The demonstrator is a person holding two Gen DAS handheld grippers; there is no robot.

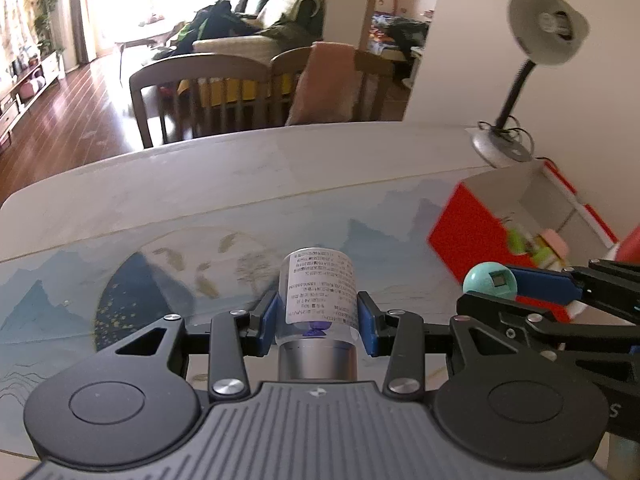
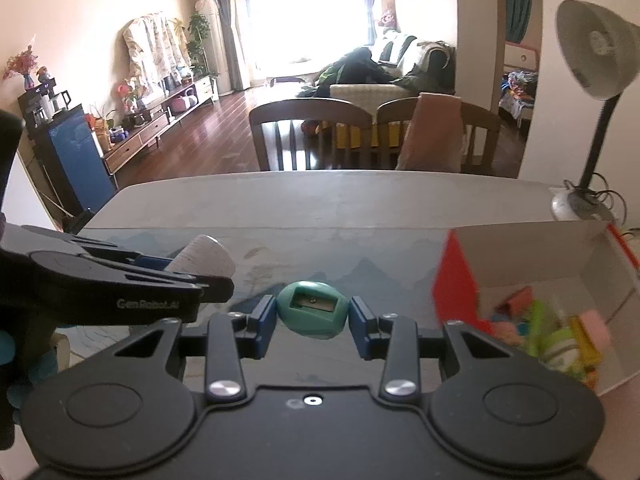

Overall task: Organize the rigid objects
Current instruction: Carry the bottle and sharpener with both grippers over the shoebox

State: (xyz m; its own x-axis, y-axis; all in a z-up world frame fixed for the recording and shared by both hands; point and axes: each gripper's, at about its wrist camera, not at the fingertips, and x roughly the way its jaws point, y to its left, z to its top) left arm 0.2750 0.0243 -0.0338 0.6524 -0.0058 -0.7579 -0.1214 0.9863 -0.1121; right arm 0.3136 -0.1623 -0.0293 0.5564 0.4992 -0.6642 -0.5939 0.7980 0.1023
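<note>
My left gripper (image 1: 318, 322) is shut on a small clear bottle (image 1: 318, 294) with a white printed label and a silver cap, held above the table. In the right wrist view the same bottle (image 2: 204, 258) shows at the left, in the left gripper (image 2: 188, 276). My right gripper (image 2: 312, 316) is shut on a teal egg-shaped pencil sharpener (image 2: 312, 312), its blade slot facing the camera. The left wrist view shows that sharpener (image 1: 490, 278) at the right, in the right gripper (image 1: 494, 284). A red and white open box (image 2: 532, 252) with several colourful items stands at the right, also seen as the box (image 1: 464, 232).
The table (image 1: 240, 184) carries a blue mountain-print mat (image 1: 80, 280). A grey desk lamp (image 2: 596, 56) stands behind the box at the table's far right corner. Two wooden chairs (image 2: 312, 132) sit at the far edge, one draped with a pink cloth (image 2: 432, 136).
</note>
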